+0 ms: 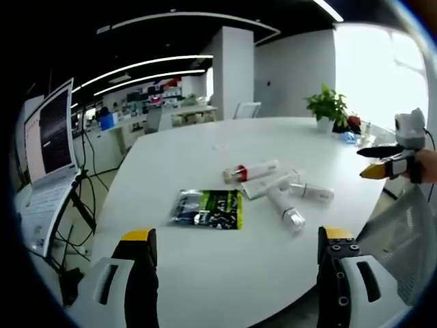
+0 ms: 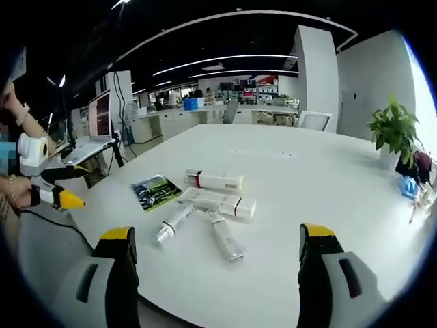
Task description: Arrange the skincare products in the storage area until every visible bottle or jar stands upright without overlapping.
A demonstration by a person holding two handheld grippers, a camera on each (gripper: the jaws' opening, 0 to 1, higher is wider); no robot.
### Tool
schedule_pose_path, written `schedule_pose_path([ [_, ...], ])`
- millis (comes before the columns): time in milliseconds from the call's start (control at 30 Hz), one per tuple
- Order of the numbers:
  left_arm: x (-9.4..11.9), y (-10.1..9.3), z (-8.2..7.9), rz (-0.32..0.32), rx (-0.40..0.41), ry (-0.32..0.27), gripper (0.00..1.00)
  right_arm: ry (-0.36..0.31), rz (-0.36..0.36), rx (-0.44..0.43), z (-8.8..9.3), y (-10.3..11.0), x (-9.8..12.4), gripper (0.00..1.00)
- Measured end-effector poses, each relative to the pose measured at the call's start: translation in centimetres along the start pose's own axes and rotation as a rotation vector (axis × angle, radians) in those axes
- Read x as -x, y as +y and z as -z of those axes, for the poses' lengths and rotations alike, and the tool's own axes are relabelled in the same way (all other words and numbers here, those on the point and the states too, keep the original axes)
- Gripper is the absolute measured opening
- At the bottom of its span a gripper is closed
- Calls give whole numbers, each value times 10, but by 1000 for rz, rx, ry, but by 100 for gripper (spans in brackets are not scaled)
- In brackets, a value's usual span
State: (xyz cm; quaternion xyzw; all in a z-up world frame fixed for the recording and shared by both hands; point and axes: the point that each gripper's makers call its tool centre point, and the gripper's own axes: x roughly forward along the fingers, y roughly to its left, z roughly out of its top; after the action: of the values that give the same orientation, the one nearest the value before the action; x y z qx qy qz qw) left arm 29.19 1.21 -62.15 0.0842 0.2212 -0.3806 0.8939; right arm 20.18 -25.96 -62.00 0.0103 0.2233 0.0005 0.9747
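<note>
Several white skincare tubes lie on their sides in a loose cluster on the white table [image 1: 205, 147]. One has a red band [image 1: 250, 171], a flat one [image 1: 270, 184] lies beside it, and two slim ones [image 1: 311, 192] [image 1: 287, 210] fan out toward me. In the right gripper view the red-banded tube [image 2: 213, 180] is farthest, then the flat tube [image 2: 218, 201] and the slim tubes [image 2: 174, 222] [image 2: 225, 238]. My left gripper [image 1: 237, 236] is open, short of the cluster. My right gripper [image 2: 217, 232] is open, just short of the tubes, and is seen from the left [image 1: 386, 164].
A green and black packet [image 1: 208, 208] [image 2: 156, 190] lies flat beside the tubes. A laptop on a stand [image 1: 51, 137] is off the table's side. A potted plant [image 1: 328, 106] [image 2: 392, 130] and small items stand at the far edge. The left gripper [image 2: 58, 191] is held by a hand.
</note>
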Motion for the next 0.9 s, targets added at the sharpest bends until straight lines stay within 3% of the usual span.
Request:
schedule_pose_path([
  [333, -1, 3, 1, -9, 3, 10, 95, 72, -85, 120, -9, -13, -29, 93],
  [633, 0, 7, 1, -31, 7, 8, 94, 117, -154, 258, -39, -33, -66, 92],
  [900, -2, 9, 3, -34, 16, 17, 93, 146, -237, 370, -58, -32, -102, 89],
])
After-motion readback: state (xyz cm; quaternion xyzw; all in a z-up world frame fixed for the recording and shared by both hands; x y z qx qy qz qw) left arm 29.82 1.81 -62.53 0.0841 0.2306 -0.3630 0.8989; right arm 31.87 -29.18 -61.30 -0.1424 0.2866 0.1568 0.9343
